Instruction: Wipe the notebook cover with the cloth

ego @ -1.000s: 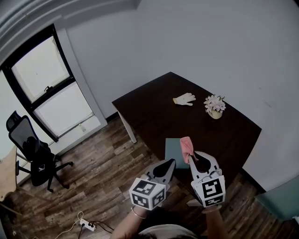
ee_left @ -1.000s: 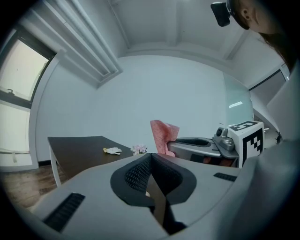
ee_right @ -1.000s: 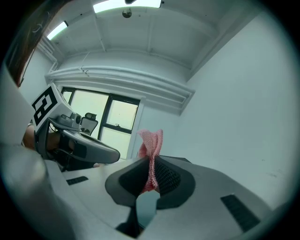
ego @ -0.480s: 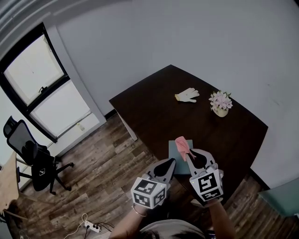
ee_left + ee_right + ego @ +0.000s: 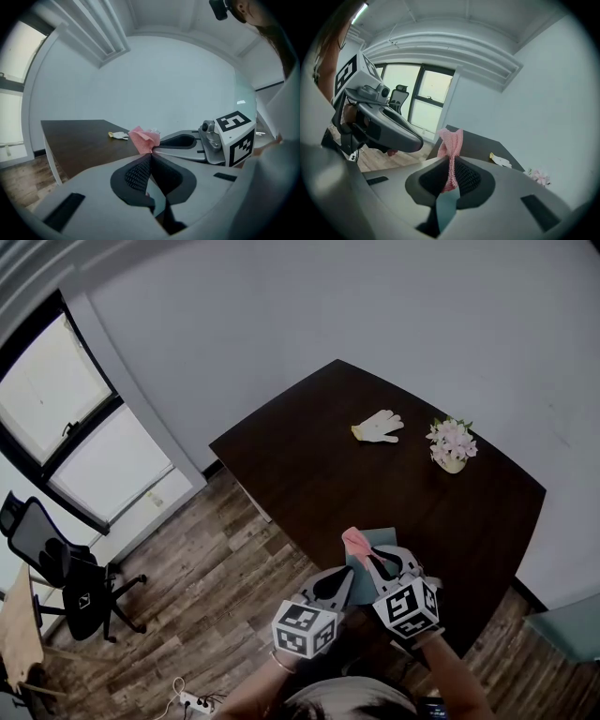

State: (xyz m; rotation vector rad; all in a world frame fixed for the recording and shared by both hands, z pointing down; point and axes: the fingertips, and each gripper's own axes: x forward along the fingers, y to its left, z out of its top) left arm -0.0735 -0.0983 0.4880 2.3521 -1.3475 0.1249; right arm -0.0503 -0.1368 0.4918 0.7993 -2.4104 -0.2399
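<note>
Head view is showing the teal notebook (image 5: pixel 382 542) lying flat on the dark table (image 5: pixel 309 465), close to the table edge nearest the person. Its near part is hiding under the grippers, so its long axis is hard to fix; it seems to be running away from the person.

The pink cloth (image 5: pixel 356 542) is hanging bunched above the notebook's far left corner, and I cannot tell whether it is touching the cover. The right gripper (image 5: pixel 369 557) is pinching it: in the right gripper view the jaws are closing tight on a twisted strip of cloth (image 5: pixel 451 150), with a teal sliver of notebook (image 5: pixel 447 206) showing through the gap below them. So the cover is lying directly beneath and slightly ahead of this gripper, and wiping is probably calling for a short drop, then strokes along the cover.

The left gripper (image 5: pixel 339 579) is hovering just beside the notebook's left edge, jaws pressed together on nothing, farther from the cover than the right one.

Farther back, a pale work glove (image 5: pixel 379 427) and a small pot of pink flowers (image 5: pixel 451 446) are sitting well apart from the notebook. A black office chair (image 5: pixel 56 568) is standing on the wood floor by the window (image 5: pixel 66 427).

No brand or label is proving readable; the gripper cubes are carrying only black-and-white square markers.
</note>
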